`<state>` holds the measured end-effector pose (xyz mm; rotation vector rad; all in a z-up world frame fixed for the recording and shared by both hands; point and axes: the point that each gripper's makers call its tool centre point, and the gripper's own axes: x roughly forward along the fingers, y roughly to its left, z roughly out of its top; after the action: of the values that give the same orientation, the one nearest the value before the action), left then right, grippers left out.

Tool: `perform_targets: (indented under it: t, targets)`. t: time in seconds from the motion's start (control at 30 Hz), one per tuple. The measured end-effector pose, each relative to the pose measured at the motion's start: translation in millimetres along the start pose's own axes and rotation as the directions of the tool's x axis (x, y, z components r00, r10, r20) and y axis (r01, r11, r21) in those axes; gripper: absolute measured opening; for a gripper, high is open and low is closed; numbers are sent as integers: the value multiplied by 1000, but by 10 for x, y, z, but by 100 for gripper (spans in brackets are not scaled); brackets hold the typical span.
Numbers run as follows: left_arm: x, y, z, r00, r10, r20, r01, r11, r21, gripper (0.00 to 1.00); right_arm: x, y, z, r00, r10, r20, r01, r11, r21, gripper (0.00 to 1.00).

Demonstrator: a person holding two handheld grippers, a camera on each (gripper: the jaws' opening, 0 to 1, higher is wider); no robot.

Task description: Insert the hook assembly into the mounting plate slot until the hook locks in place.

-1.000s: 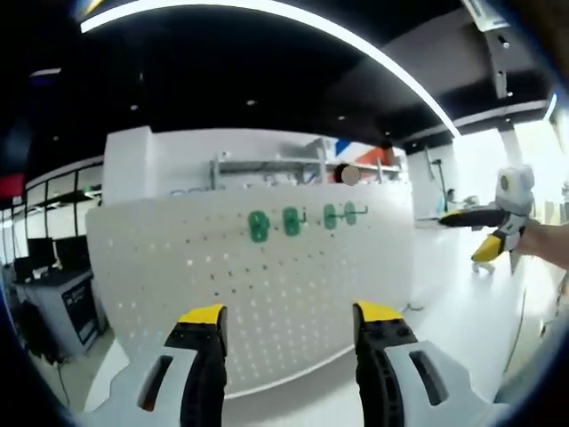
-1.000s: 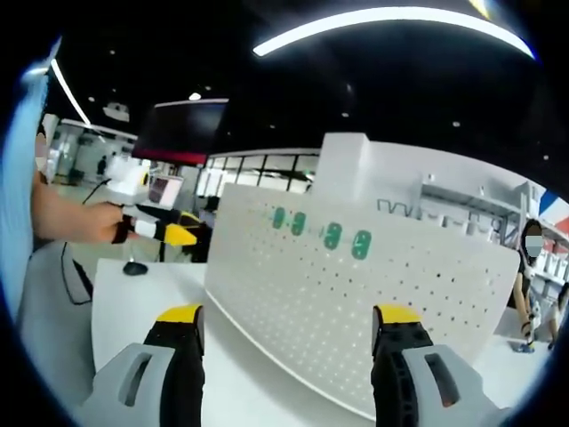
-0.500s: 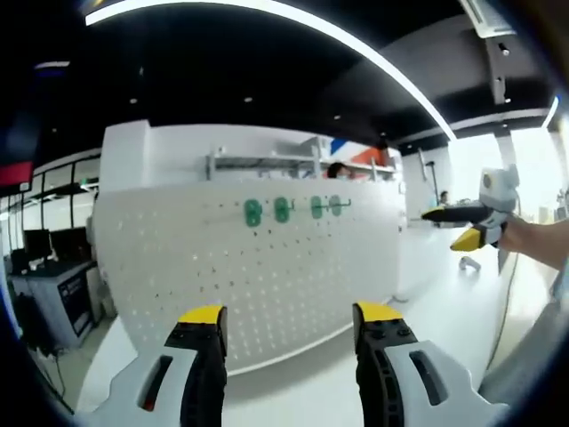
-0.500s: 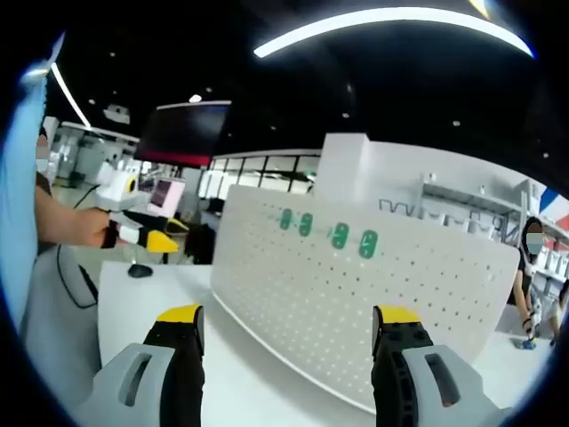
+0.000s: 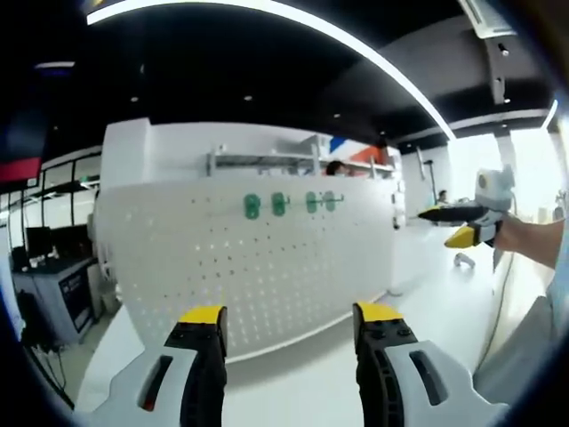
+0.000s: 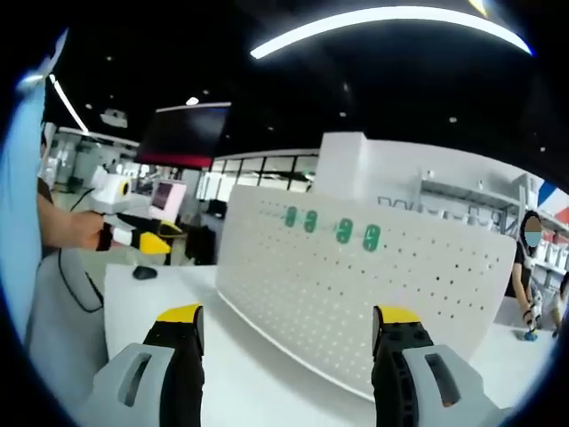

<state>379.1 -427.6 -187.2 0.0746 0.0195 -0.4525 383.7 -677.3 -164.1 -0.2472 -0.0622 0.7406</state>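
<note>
While both views are drawn back from a second ago | left gripper (image 5: 284,327) and right gripper (image 6: 286,329) held wide apart, nothing gripped | four green hooks (image 5: 252,206) seated high on white pegboard (image 6: 356,294) | insertion judged finished, retreat underway.

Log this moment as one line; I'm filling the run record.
left gripper: open, empty | right gripper: open, empty | white perforated pegboard: upright on table | four green plastic hooks: mounted in top row

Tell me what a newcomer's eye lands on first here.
The white pegboard stands upright on the white table, with four green hooks in a row near its top edge. Both grippers hang open and empty in front of it, the left gripper and the right gripper.
</note>
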Motion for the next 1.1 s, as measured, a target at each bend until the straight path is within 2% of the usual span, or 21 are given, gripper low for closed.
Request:
perform_targets:
  t: [0.37,0.77,1.1]
  targets:
    - [-73,16,-4,1000,12,0,-12,1000,1,60,-50,-18,-22,1000,-8,5,8,1000,7,79]
    - [-104,33,-106,1000,7,-30,-7,1000,-14,64,-101,-94,-168,1000,-12,-11,12,1000,19,80]
    - [-125,40,-173,999,0,-47,-1,1000,-20,68,-113,-25,-166,1000,-10,-21,11,1000,22,82]
